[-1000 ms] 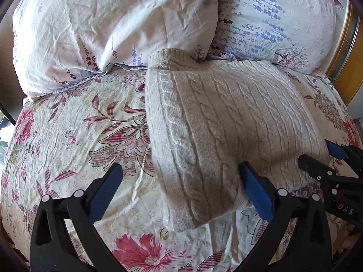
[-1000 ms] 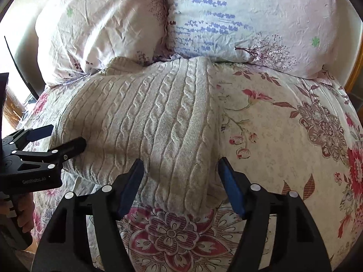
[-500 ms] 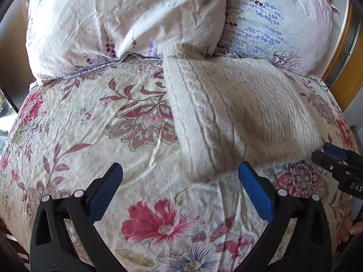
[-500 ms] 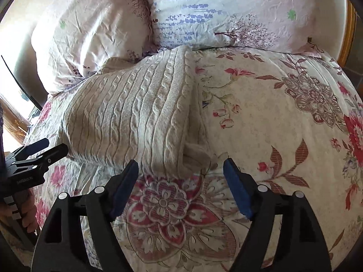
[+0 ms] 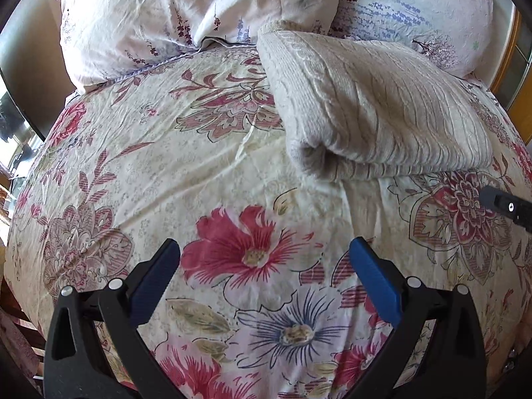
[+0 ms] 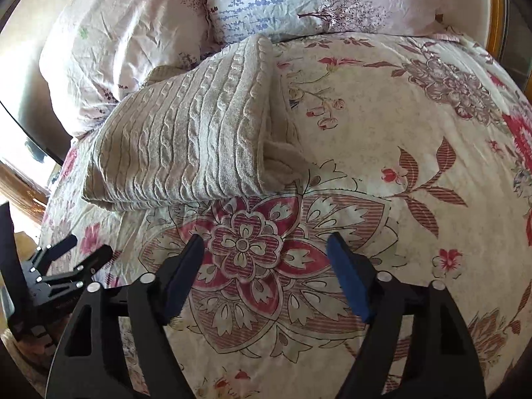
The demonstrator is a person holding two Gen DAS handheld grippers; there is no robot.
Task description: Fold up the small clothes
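Covering the bed, a floral duvet (image 5: 206, 153) lay under both downward-tilted grippers, left gripper (image 5: 264, 259) gaping and empty, right gripper (image 6: 266, 252) just narrowed, empty, the folded sweater (image 6: 186, 143) beyond their tips.

one folded cable-knit sweater (image 5: 375, 106) is counted on one floral bedspread (image 5: 186, 179). two pillows are seen behind it, one pale pink pillow (image 5: 186, 6) and one lavender-printed pillow (image 5: 422, 10). two grippers are counted, a left gripper (image 5: 264, 267) and a right gripper (image 6: 266, 262).

Right hand-held gripper (image 5: 508, 204) cut off by frame edge
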